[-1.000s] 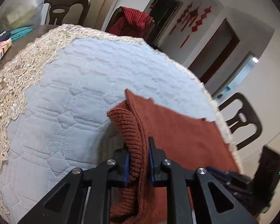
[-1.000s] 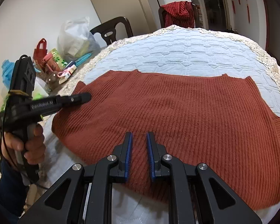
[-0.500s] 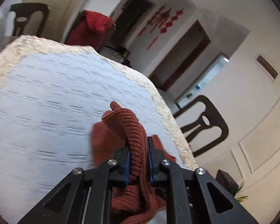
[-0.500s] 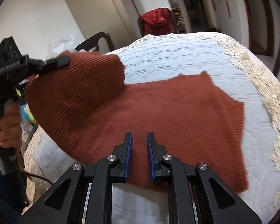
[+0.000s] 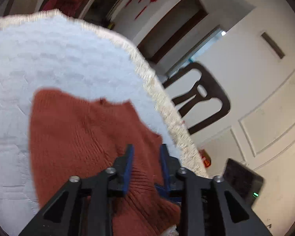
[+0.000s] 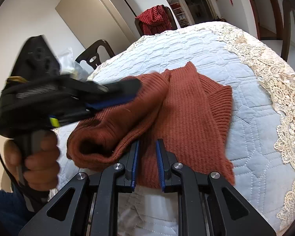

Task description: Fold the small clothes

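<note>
A rust-red knit sweater (image 6: 188, 106) lies on the quilted white tablecloth (image 6: 186, 51), its left part folded over onto the rest. It also shows in the left wrist view (image 5: 78, 133). My left gripper (image 5: 146, 149) is open above the sweater with nothing between its blue pads; in the right wrist view it (image 6: 127, 92) hovers over the folded flap. My right gripper (image 6: 147, 143) stands a little apart, jaws empty, just above the sweater's near edge.
The round table has a lace border (image 6: 275, 74) near its right edge. Dark wooden chairs (image 5: 202, 96) stand around it, one draped with a red checked cloth (image 6: 155, 19). A white bag (image 6: 68, 57) sits at the table's far left.
My left gripper carried the sweater's left part over to the right, then opened and let it go. The flap now rests on the sweater. My right gripper stayed near the front edge.
</note>
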